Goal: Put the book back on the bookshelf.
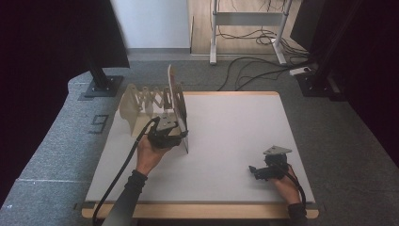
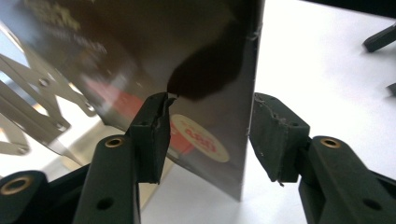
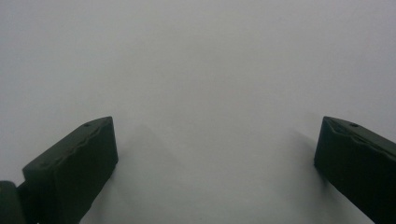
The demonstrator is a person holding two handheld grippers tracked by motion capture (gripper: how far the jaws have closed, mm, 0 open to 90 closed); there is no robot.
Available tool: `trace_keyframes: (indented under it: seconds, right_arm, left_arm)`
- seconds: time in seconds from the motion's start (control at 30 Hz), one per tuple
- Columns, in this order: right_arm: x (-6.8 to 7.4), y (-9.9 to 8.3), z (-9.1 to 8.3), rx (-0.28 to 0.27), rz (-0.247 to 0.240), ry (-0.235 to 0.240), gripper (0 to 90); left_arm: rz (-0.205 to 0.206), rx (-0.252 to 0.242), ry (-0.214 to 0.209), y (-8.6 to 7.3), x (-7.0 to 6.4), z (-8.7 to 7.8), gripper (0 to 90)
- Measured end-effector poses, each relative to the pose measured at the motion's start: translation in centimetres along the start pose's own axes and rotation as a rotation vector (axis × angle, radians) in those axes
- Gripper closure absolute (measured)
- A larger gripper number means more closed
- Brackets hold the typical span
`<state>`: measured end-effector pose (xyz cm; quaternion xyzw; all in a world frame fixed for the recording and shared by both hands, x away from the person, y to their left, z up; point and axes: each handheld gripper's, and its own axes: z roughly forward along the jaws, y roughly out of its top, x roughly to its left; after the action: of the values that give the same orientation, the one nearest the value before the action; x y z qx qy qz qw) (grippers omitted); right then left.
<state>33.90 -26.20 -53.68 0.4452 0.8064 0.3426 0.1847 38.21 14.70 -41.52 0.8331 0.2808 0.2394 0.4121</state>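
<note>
Standing one flat sleeve (image 2: pixel 205 70) upright at the near end of the single wooden accordion rack (image 1: pixel 143 101), at the bench's (image 1: pixel 235 141) far-left corner, the left hand-held gripper (image 2: pixel 208 135) had its jaws either side of the sleeve's edge, not visibly pinching. Doing this well probably meant closing squarely and keeping the sleeve vertical. The right hand-held gripper (image 3: pixel 215 154) rested wide open, empty, near-right.

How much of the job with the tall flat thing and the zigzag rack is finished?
Done: the flat sleeve stands upright at the end of the wooden accordion rack. In hand: the left gripper has its jaws open around the sleeve's edge, not clamped. Left: whether it goes in or comes out is unclear. The right gripper rests open on the white table.
</note>
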Motion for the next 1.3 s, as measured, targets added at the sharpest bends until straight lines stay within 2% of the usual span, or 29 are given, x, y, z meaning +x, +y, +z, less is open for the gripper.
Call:
trace_keyframes:
  seconds: [0.03, 0.07, 0.13, 0.17, 0.27, 0.4, 0.5, 0.57, 0.63, 0.73, 0.83, 0.9, 0.97, 1.03, 1.1, 1.2, 1.3]
  right_arm:
    - [0.0, 0.0, 0.0, 0.000, 0.000, 0.000, 0.0]
    - [0.0, 0.0, 0.0, 0.000, 0.000, 0.000, 0.0]
    - [0.0, 0.0, 0.0, 0.000, -0.001, 0.001, 0.0]
    - [0.0, 0.0, 0.0, 0.000, -0.001, 0.000, 0.0]
    - [0.0, 0.0, 0.0, -0.001, 0.000, 0.000, 0.0]
    - [0.0, 0.0, 0.0, -0.001, 0.000, 0.000, 0.0]
    - [0.0, 0.0, 0.0, 0.000, 0.003, 0.001, 0.0]
    - [0.0, 0.0, 0.0, 0.000, 0.002, 0.000, 0.0]
    - [0.0, 0.0, 0.0, 0.000, 0.002, 0.000, 0.0]
    - [0.0, 0.0, 0.0, -0.001, 0.001, 0.000, 0.0]
    - [0.0, 0.0, 0.0, -0.001, 0.000, 0.000, 0.0]
    - [0.0, 0.0, 0.0, -0.001, 0.001, 0.000, 0.0]
    - [0.0, 0.0, 0.0, -0.001, 0.001, 0.000, 0.0]
    - [0.0, 0.0, 0.0, -0.001, 0.000, 0.000, 0.0]
    - [0.0, 0.0, 0.0, -0.001, -0.002, 0.001, 0.0]
    - [0.0, 0.0, 0.0, -0.001, 0.001, 0.000, 0.0]
    - [0.0, 0.0, 0.0, -0.001, 0.001, 0.000, 0.0]
  left_arm:
    - [0.002, 0.001, -0.003, 0.1, 0.0, 0.0, 60.5]
    - [0.011, 0.006, 0.004, 0.2, -0.1, 0.0, 60.5]
    - [0.035, 0.014, 0.037, 0.5, -0.3, 0.0, 72.3]
    - [0.041, 0.018, 0.038, 0.6, -0.3, 0.0, 76.9]
    - [0.057, 0.022, 0.055, 0.9, -0.4, 0.1, 85.2]
    - [0.082, 0.041, 0.058, 1.2, -0.1, -0.2, 87.4]
    - [0.138, 0.071, 0.096, 1.5, -0.2, -0.6, 87.6]
    - [0.153, 0.081, 0.113, 1.6, -0.2, -0.8, 87.6]
    - [0.147, 0.087, 0.111, 1.4, -0.3, -0.7, 87.2]
    - [0.097, 0.073, 0.056, 0.8, -0.3, -0.3, 82.1]
    - [0.066, 0.073, 0.037, 0.3, -0.2, 0.2, 75.2]
    - [0.054, 0.062, 0.031, 0.1, -0.1, 0.2, 74.0]
    - [0.045, 0.021, 0.052, -0.1, 0.0, -0.3, 83.6]
    - [0.032, 0.005, 0.054, 0.0, 0.3, -0.6, 86.6]
    - [0.014, 0.000, 0.037, 0.1, 0.6, -0.7, 87.0]
    - [-0.007, 0.002, 0.004, -0.1, 0.7, -0.6, 82.6]
    - [-0.027, 0.027, -0.036, -0.3, 0.7, -0.1, 74.5]
